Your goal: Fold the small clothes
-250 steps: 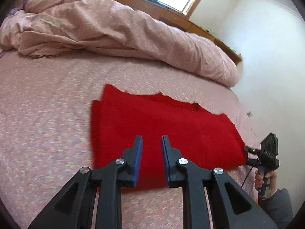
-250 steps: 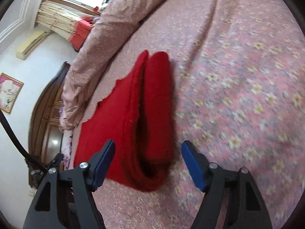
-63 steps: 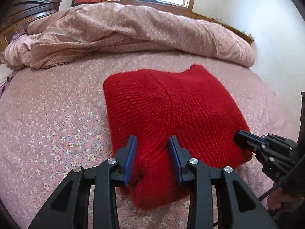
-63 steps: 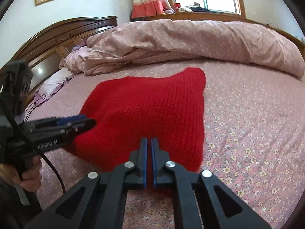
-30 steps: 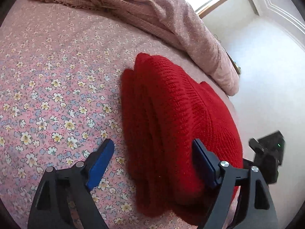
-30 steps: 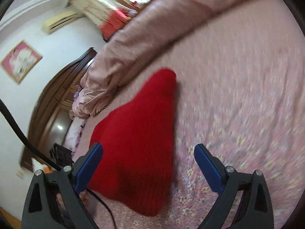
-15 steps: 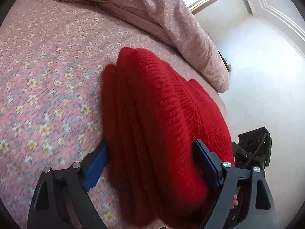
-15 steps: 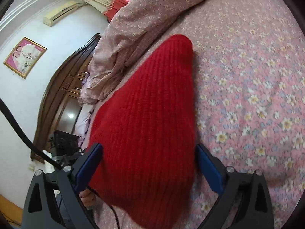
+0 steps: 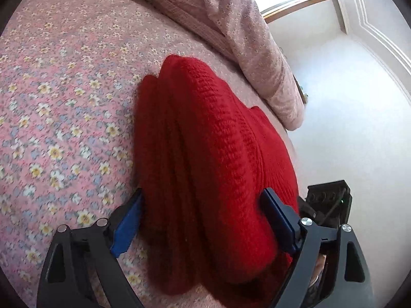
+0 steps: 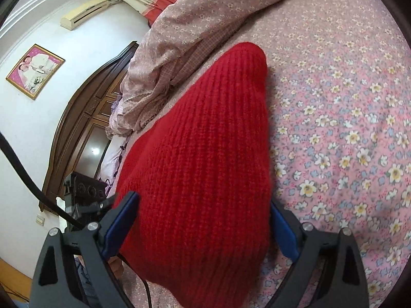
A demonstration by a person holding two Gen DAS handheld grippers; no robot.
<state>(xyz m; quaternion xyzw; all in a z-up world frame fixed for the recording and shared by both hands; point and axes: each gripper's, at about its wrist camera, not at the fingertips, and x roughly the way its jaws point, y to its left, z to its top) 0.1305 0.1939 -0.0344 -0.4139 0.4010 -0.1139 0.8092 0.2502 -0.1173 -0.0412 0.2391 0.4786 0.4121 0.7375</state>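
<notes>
Through my left wrist camera, my left tool is spread wide around the near end of the folded red sweater. The thick bundle fills the gap between the two blue pads; the left pad sits at the sweater's left edge down by the bedsheet and the right pad lies against its upper right side, so I am grasping the sweater across its stacked layers. The sweater lies on the pink flowered bedsheet, its far end pointing toward the bunched pink quilt. Just right of my tool, behind the sweater, I see the black body of my right tool.

Through my right wrist camera, my right tool is equally wide, and the ribbed knit of the red sweater bulges between its blue pads, touching both, so it too is grasping the sweater. The flowered bedsheet runs to the right, the quilt lies beyond the sweater's far tip, and the dark wooden headboard stands at far left. At near left is my left tool, with a black cable crossing in front.
</notes>
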